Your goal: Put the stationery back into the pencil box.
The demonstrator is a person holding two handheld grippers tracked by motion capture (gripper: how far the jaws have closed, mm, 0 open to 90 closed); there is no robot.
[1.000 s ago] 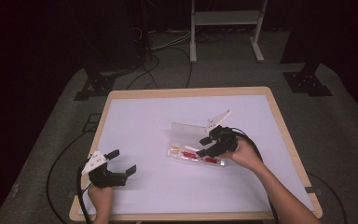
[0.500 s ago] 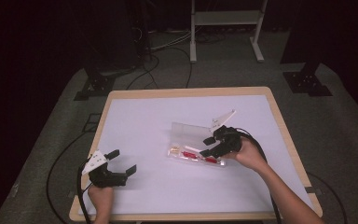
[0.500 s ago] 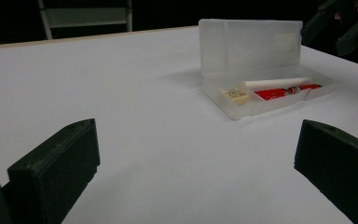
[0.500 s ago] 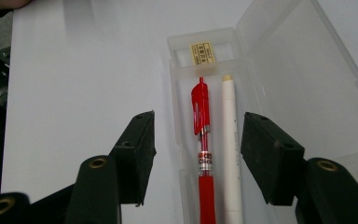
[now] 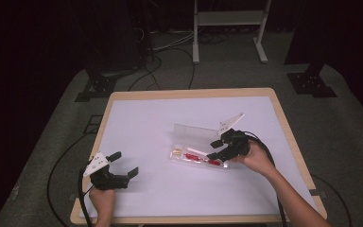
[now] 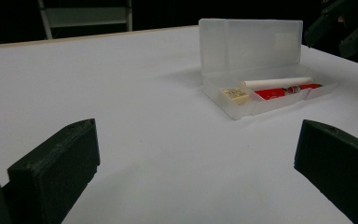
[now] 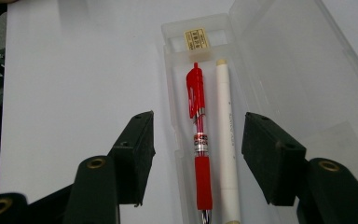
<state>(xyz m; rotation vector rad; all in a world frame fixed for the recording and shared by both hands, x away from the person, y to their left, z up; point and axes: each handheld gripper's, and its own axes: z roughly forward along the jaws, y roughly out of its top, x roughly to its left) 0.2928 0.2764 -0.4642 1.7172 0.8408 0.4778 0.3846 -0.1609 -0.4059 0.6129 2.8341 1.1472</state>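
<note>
An open clear plastic pencil case (image 5: 184, 158) lies mid-table, its lid (image 5: 194, 132) folded back. Inside lie a red pen (image 7: 199, 140), a white pen (image 7: 226, 140) and a small yellowish eraser (image 7: 196, 38). My right gripper (image 5: 216, 149) hovers over the case's right end. Its jaws are open, one on each side of the tray, and touch neither pen (image 7: 200, 135). My left gripper (image 5: 123, 165) rests near the table's front left corner, open with nothing between its jaws (image 6: 196, 163). From there I see the case (image 6: 261, 100) ahead.
The white table top (image 5: 146, 123) has a wooden rim. Cables trail from both grippers over the front edge. Behind the table, on the grey floor, stand a white metal frame (image 5: 229, 19) and dark stand bases (image 5: 312, 82).
The right gripper has edged slightly to the right over the case's end. The left gripper has not moved.
</note>
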